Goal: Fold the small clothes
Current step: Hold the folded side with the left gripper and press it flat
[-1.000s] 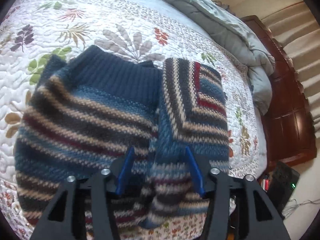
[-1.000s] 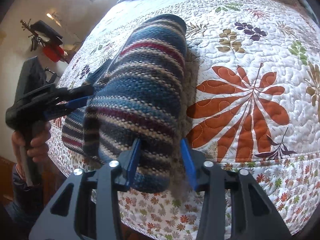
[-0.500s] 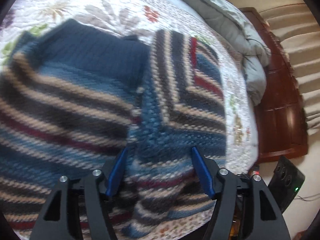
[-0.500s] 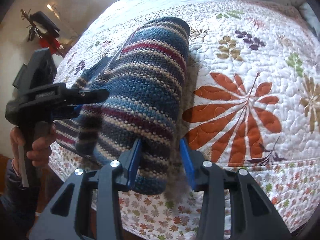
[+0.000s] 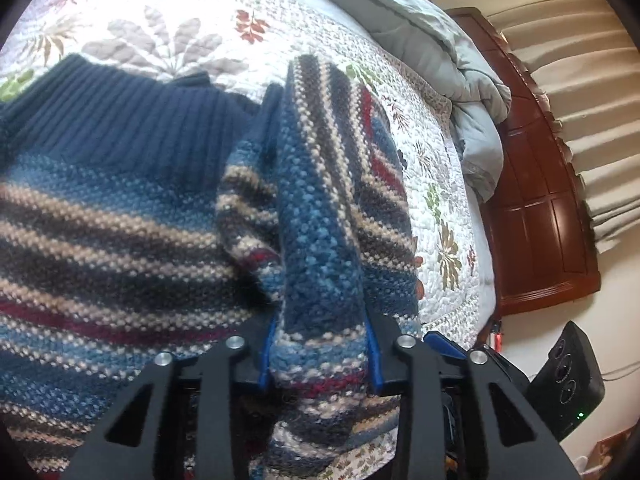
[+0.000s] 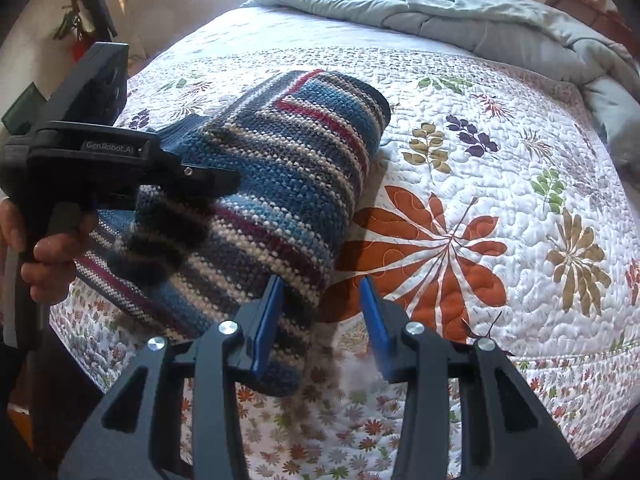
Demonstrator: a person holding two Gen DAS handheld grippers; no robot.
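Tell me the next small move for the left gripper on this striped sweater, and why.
Probably finish closing the left gripper. Its jaws are closing with a thick fold of the striped sweater between the blue fingers. The right gripper has only the sweater's edge between its fingers, so a firm left grip should come before any lift across the quilt.

I count one striped knit sweater (image 5: pixel 120 216) on one floral quilt (image 6: pixel 500 168), with one grey comforter (image 6: pixel 460 20) bunched at the far end. I hold two grippers, the left gripper (image 5: pixel 318 344) and the right gripper (image 6: pixel 320 322). One dark wooden headboard (image 5: pixel 540 208) stands behind, and one black device (image 5: pixel 564 384) sits on the floor.
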